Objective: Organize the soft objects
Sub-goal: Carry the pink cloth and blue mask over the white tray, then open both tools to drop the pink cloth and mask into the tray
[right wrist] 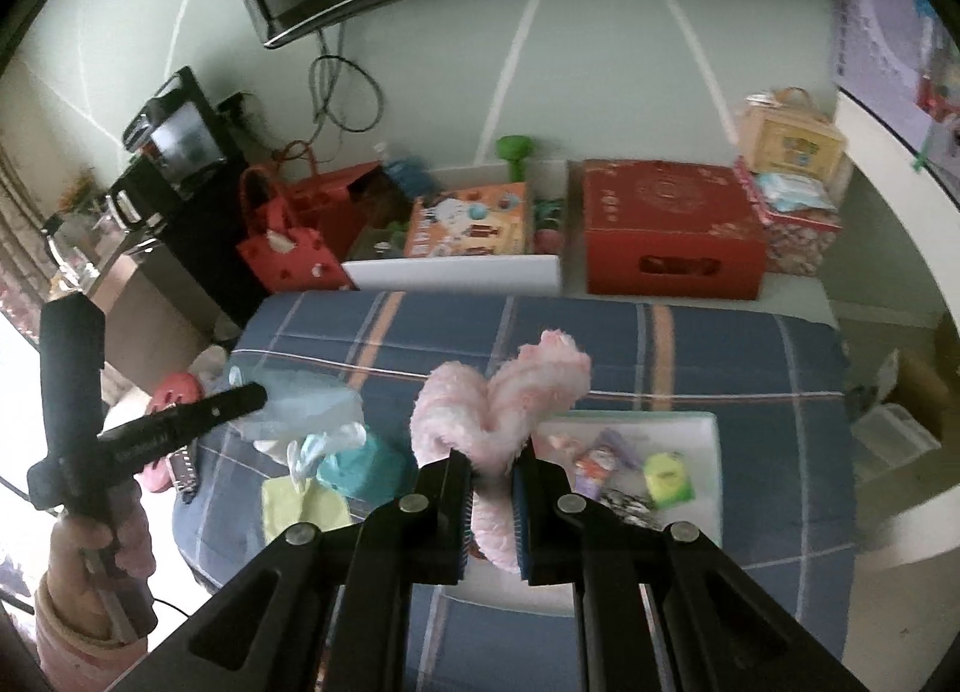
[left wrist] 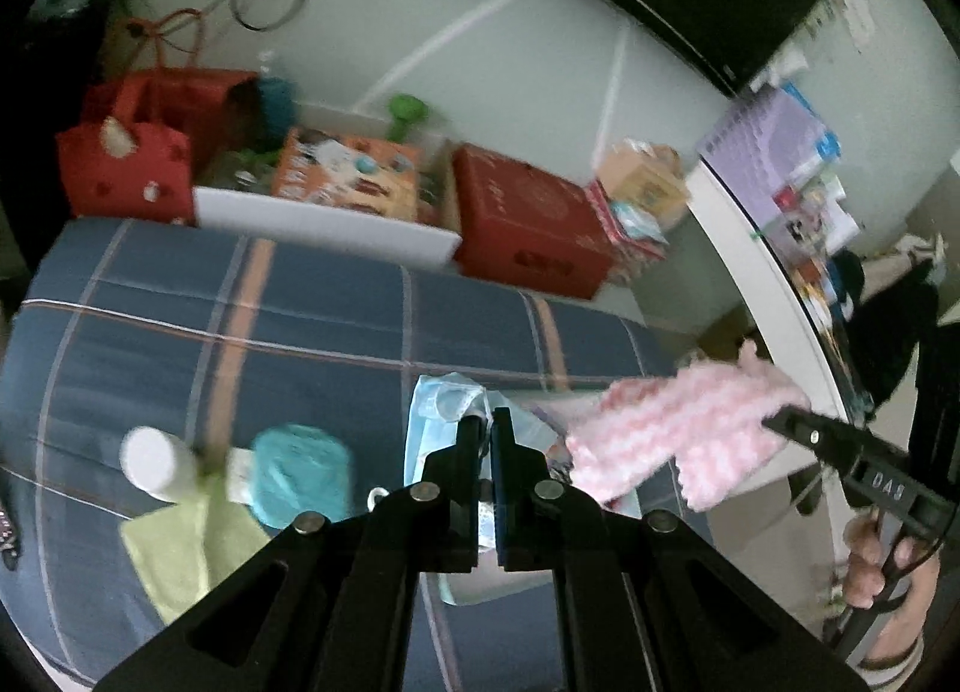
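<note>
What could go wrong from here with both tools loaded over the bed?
1. The right tool pinches the pink fluffy item only at its lower part; the two lobes above the grip hang free, so a fast swing might pull it loose.
2. The left tool holds a thin pale blue piece that drapes and could snag.
3. The white bottle and teal pouch lie close under the left tool and could get knocked.

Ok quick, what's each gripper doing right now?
Left gripper: closed on the light blue cloth, lifted off the bed.
Right gripper: closed on the pink fluffy item, held above the bed.
</note>
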A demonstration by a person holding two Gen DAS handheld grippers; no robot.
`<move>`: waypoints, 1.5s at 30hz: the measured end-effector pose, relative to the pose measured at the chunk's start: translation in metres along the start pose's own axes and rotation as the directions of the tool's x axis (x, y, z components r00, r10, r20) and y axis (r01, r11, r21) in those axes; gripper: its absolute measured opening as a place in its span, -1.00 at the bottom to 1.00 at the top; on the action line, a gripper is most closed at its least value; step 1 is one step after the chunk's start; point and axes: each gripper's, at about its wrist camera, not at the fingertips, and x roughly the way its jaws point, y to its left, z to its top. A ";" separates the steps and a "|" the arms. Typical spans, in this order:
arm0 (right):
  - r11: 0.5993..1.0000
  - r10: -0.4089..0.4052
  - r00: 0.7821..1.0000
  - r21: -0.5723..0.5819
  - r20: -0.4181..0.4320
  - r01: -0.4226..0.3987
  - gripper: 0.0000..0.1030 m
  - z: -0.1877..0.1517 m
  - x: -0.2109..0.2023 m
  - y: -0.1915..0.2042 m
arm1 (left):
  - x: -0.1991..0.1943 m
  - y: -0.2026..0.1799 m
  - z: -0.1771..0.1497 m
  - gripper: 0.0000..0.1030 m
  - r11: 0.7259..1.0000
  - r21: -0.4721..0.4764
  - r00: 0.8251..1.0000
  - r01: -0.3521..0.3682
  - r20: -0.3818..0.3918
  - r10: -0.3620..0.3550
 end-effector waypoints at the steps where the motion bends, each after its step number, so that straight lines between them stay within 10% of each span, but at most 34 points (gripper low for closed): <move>1: 1.000 -0.014 1.000 0.005 -0.003 0.014 -0.77 -0.003 -0.001 -0.006 | 0.006 -0.005 -0.004 -0.94 1.000 0.007 1.000 0.006 -0.012 -0.006; 45: 0.972 -0.153 0.935 0.120 -0.320 0.201 -0.71 -0.072 0.223 -0.136 | 0.235 0.002 -0.084 -0.94 0.998 -0.063 0.977 0.021 -0.209 -0.034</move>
